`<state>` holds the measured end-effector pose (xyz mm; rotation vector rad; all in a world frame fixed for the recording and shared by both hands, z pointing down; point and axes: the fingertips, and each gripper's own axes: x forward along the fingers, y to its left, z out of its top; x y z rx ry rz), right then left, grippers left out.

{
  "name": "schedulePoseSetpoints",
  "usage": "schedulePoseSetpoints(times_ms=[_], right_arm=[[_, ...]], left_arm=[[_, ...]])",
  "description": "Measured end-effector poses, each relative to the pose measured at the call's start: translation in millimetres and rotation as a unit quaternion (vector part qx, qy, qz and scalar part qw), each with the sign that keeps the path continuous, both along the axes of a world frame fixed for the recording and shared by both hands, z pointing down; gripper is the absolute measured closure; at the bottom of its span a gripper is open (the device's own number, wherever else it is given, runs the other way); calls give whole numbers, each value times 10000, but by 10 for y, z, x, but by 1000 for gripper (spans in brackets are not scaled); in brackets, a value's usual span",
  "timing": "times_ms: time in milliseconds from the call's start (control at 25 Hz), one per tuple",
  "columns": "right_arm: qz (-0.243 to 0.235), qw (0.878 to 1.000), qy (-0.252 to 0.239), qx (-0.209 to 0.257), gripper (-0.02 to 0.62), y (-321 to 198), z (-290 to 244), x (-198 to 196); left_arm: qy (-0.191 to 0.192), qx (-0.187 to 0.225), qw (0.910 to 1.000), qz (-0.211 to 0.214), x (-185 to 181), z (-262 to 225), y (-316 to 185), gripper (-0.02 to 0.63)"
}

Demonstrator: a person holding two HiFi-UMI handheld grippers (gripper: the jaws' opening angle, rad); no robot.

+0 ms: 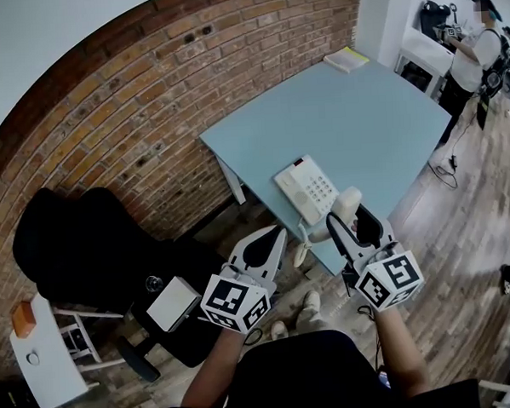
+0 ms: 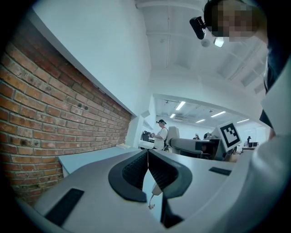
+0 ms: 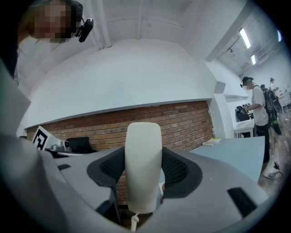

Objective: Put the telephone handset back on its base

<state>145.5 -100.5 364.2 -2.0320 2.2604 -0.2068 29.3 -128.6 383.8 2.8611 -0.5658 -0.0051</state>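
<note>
Handset [image 3: 143, 166] clamped in my right gripper [image 1: 351, 222], just beside the base [image 1: 305, 188] — ready to lower onto it; left gripper [image 1: 276, 233] closed, empty, held clear.

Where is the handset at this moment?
The handset is clamped in the right tool, off the base, over the near corner of the table in head view.

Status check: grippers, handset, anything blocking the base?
Right gripper shut on handset, near the table edge. Left gripper shut, empty. Base on table, nothing on its cradle.
</note>
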Motion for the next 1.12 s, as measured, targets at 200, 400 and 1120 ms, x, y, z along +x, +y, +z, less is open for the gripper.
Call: schedulePoseSetpoints(times_ms=[200, 400, 1120], right_arm=[[-111, 9999, -36, -85, 348, -158, 106, 137], [-237, 9996, -47, -150, 348, -318, 184, 245], [-571, 9967, 25, -571, 348, -805, 605, 586]], left_arm=[[-56, -36, 9999, -118, 111, 64, -105, 595], [-104, -54, 9996, -241, 219, 95, -227, 595], [-192, -141, 9980, -581, 509, 201, -569, 595]])
